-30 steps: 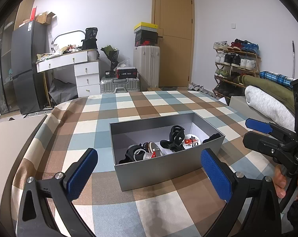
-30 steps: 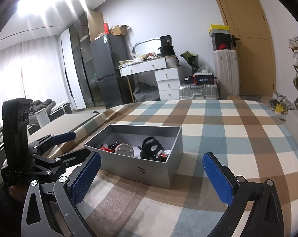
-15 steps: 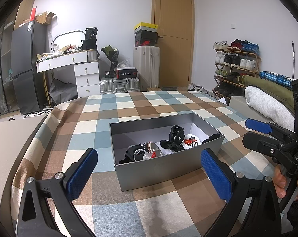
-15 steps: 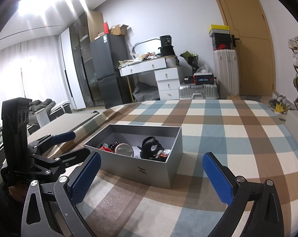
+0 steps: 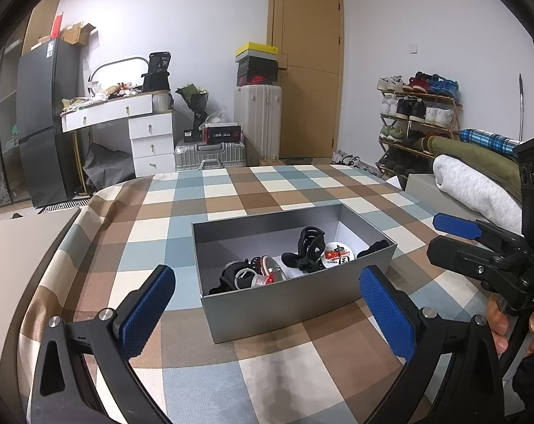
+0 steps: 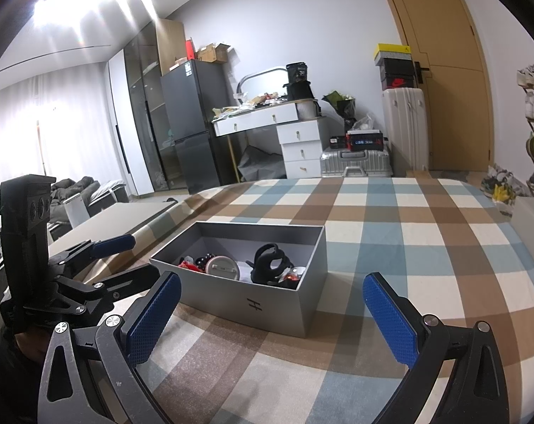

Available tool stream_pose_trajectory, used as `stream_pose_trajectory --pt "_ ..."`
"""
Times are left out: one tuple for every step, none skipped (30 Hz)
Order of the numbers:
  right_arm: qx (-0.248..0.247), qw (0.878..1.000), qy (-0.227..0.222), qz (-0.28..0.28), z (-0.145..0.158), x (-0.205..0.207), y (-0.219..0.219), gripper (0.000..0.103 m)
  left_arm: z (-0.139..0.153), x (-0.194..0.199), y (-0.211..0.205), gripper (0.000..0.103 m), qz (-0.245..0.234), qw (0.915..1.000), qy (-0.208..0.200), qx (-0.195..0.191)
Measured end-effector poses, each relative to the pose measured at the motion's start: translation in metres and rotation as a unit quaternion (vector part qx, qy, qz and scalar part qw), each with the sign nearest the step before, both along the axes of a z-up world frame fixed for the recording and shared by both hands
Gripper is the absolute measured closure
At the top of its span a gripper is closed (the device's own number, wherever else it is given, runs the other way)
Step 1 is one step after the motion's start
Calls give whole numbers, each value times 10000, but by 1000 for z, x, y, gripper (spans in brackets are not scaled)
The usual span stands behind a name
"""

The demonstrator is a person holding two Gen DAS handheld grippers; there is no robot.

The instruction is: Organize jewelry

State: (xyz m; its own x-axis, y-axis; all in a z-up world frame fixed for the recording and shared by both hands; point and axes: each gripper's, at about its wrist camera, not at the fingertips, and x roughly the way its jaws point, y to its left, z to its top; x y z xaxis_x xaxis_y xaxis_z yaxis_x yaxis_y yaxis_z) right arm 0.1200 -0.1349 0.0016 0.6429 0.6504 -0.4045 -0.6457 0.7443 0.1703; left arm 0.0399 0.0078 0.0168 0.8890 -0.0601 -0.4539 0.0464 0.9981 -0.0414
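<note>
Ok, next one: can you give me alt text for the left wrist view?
An open grey box sits on a checked tablecloth, holding a black hair claw, a round badge and other small accessories. The left tool is open and empty just short of the box; the right tool, also open, is at the right edge. A cluttered bedroom lies behind.

Grey box (image 5: pixel 284 304): matt card, smooth walls, paler lining. Checked cloth (image 5: pixel 231 190) over worktop: woven, matt, soft folds at 9 o'clock edge. Hair claw (image 5: pixel 307 247) in box: glossy black plastic. Round badge (image 5: pixel 335 256): glossy printed face. Jaws: blue textured rubbery pads, matt black plastic arms, bright metal screws.
</note>
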Motion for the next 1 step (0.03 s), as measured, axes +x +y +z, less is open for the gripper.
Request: stream_pose_trajectory --pt "-1 10000 1 3 0 0 0 0 0 0 0 1 -7 10000 5 -3"
